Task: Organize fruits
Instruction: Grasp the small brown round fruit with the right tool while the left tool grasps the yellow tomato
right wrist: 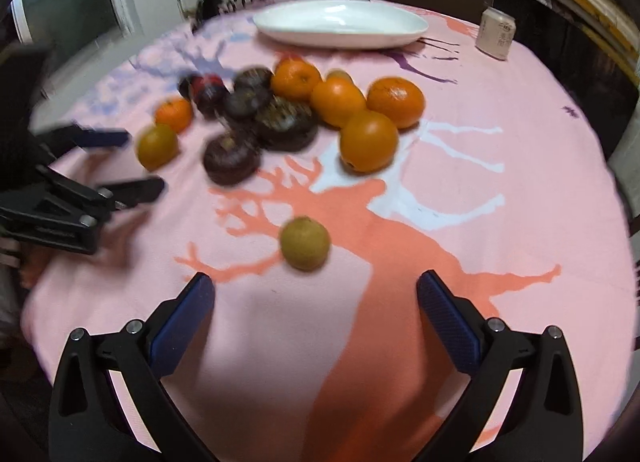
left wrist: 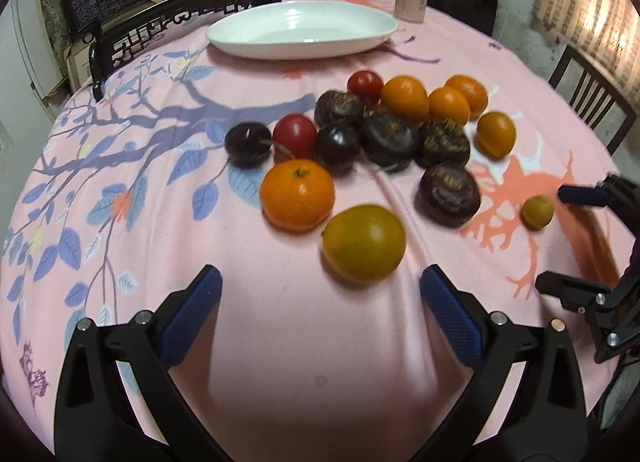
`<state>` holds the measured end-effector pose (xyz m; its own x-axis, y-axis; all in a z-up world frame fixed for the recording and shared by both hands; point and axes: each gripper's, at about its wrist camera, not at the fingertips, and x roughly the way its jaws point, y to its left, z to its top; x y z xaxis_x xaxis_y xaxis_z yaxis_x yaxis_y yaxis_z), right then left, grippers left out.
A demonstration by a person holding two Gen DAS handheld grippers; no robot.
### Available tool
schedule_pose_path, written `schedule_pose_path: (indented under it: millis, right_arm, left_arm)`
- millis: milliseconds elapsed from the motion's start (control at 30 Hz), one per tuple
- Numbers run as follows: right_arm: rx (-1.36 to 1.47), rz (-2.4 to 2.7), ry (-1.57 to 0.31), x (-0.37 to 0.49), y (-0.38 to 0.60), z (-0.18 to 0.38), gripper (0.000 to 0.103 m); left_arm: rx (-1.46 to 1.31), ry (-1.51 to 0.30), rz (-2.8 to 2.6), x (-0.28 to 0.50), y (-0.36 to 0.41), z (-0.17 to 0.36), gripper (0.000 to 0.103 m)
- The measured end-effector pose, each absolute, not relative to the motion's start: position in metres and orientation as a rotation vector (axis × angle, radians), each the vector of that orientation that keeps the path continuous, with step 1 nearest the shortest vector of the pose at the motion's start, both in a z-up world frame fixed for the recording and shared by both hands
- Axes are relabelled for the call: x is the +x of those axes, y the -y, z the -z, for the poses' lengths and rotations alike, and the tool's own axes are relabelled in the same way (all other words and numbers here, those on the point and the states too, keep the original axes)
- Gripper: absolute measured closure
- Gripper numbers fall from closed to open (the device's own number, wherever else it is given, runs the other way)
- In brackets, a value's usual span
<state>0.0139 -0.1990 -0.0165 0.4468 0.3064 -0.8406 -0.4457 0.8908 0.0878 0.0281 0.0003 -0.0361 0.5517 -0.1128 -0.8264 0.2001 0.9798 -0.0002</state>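
Hovering low over a pink tablecloth (left wrist: 320,342), the left gripper (left wrist: 320,302) has its jaws wide apart with nothing between them; a yellow-green citrus (left wrist: 363,242) lies just ahead of its blue pads. Right gripper (right wrist: 316,302) likewise spread wide and empty, with a small greenish-brown fruit (right wrist: 305,243) on the cloth just ahead, alone and well apart from the pile. Main fruit cluster sits mid-table: orange tangerines (right wrist: 368,140), dark purple flattish fruits (left wrist: 447,193), red cherry tomatoes (left wrist: 295,135) and dark cherries (left wrist: 248,143), many touching each other. One tangerine (left wrist: 297,195) lies beside the yellow-green citrus, near side of the pile. White oval plate (left wrist: 300,31) stands empty at the far side, apart from the fruit. Small pale can (right wrist: 497,38) stands right of the plate. Right-wrist view is motion-blurred on its left side.
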Motion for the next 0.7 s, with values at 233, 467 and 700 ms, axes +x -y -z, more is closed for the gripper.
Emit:
schedule_pose_path:
  millis: [233, 467, 700]
  right_arm:
    - [-0.065, -0.52, -0.949, 0.024, 0.202, 0.004, 0.001]
    - [-0.04, -0.541, -0.968, 0.034, 0.203, 0.011, 0.031]
    - [-0.097, -0.535, -0.959, 0.031, 0.198, 0.011, 0.068]
  left_arm:
    - [0.119, -0.904, 0.252, 0.027, 0.008, 0.026, 0.002]
    - [0.143, -0.917, 0.324, 0.03, 0.021, 0.028, 0.025]
    - [0.102, -0.927, 0.343, 0.037, 0.015, 0.029, 0.058]
